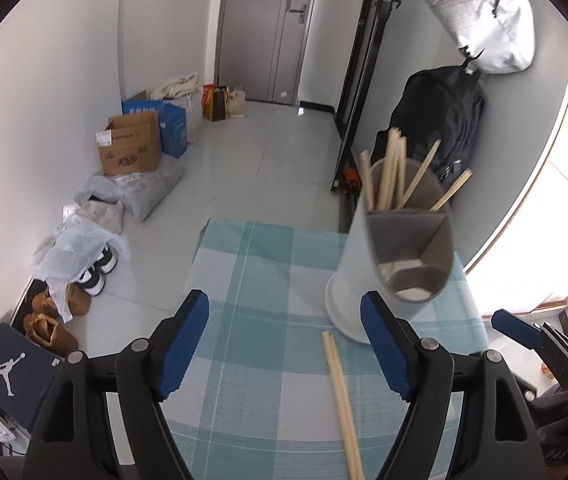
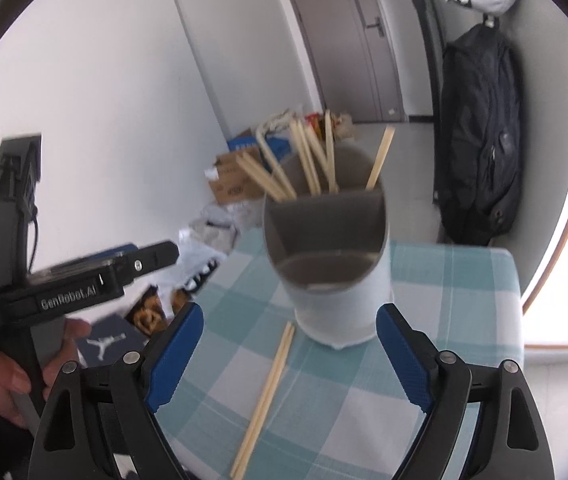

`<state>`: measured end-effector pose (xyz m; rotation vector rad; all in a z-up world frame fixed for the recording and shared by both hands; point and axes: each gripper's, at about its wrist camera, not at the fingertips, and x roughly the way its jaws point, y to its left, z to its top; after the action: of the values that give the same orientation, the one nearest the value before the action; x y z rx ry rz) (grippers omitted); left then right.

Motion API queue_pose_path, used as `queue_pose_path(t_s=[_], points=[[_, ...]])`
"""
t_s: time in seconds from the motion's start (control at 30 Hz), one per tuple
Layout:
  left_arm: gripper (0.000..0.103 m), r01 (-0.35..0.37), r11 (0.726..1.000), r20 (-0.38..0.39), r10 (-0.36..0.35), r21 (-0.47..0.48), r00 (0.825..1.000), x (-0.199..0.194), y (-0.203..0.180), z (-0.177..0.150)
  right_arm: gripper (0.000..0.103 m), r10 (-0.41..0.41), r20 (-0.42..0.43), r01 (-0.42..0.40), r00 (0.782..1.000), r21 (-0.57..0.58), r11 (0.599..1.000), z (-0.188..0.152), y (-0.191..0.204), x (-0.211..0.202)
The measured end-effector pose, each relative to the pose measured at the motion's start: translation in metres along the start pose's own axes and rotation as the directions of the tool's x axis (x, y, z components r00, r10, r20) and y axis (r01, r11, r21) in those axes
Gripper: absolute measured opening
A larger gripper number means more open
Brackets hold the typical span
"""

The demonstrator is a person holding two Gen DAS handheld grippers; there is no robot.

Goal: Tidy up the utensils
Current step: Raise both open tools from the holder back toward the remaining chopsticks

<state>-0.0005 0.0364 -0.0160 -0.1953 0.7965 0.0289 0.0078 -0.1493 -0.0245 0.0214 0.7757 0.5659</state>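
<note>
Both tongs hang over the checked cloth with their blue pads spread wide and nothing between them. The left tongs and the right tongs each look down on a pair of pale wooden chopsticks lying flat on the tablecloth, side by side and touching, long axis running from the near edge toward the holder. The pair seems about as close to either hand. Just beyond its far tip stands the white utensil holder, more chopsticks upright in its back compartment.
</note>
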Motion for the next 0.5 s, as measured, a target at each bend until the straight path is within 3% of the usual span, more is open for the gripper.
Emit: queue_pose_path(t_s=[0.13,0.2,0.4,0.5], points=[[0.075,-0.018,1.000,-0.008,0.018,-0.019,1.000,0.007,0.010,-0.005,0.088,-0.006,-0.092,0.006,0.996,-0.001,1.000,-0.010,0.001,0.023],[0.075,-0.074,0.995,0.003,0.074,-0.061,0.997,0.008,0.019,-0.007,0.085,-0.004,-0.126,0.004,0.992,0.006,1.000,-0.014,0.001,0.032],[0.075,-0.128,0.988,0.012,0.129,-0.087,0.992,0.014,0.033,-0.010,0.064,0.002,-0.280,-0.003,0.960,-0.002,1.000,-0.030,0.008,0.071],[0.075,-0.151,0.985,0.008,0.152,-0.081,0.988,0.014,0.038,-0.011,0.052,-0.036,-0.326,0.022,0.945,-0.049,0.999,-0.035,0.015,0.087]])
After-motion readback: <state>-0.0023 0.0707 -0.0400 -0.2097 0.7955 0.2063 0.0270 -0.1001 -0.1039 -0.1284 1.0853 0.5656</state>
